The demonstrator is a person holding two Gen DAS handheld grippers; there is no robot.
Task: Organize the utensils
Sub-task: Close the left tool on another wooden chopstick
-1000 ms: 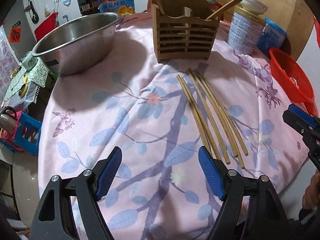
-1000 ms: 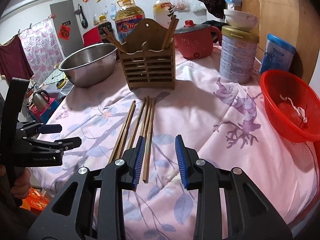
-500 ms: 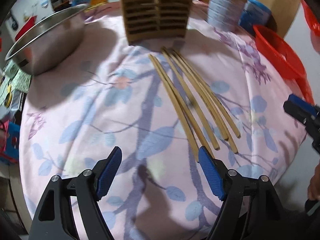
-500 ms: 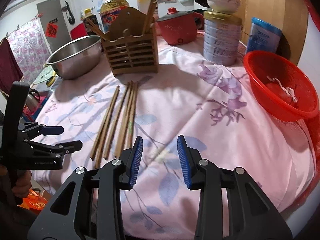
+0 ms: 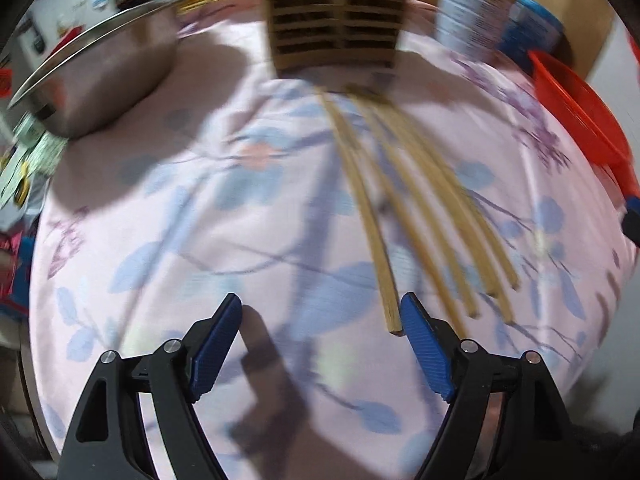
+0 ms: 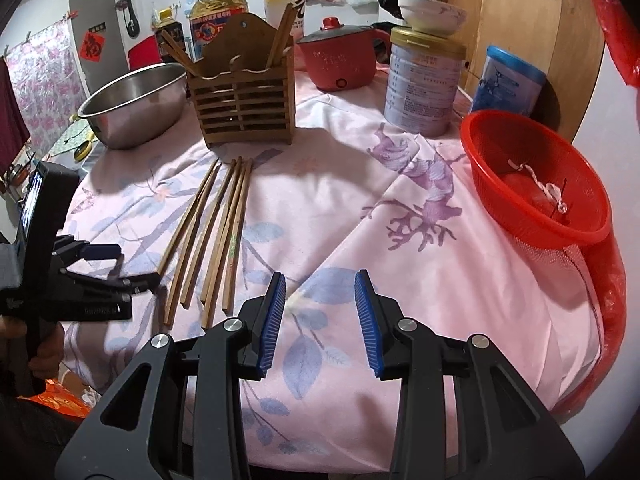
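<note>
Pink floral tablecloth (image 6: 360, 184) bears chopsticks (image 6: 216, 232); left gripper (image 5: 320, 316) and right gripper (image 6: 320, 292) gape.

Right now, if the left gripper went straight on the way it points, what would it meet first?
Probably the near ends of the chopsticks on the tablecloth, the leftmost one lying just inside the right finger of the open left gripper. Farther along stands the wooden holder. The blur leaves height unclear.
</note>
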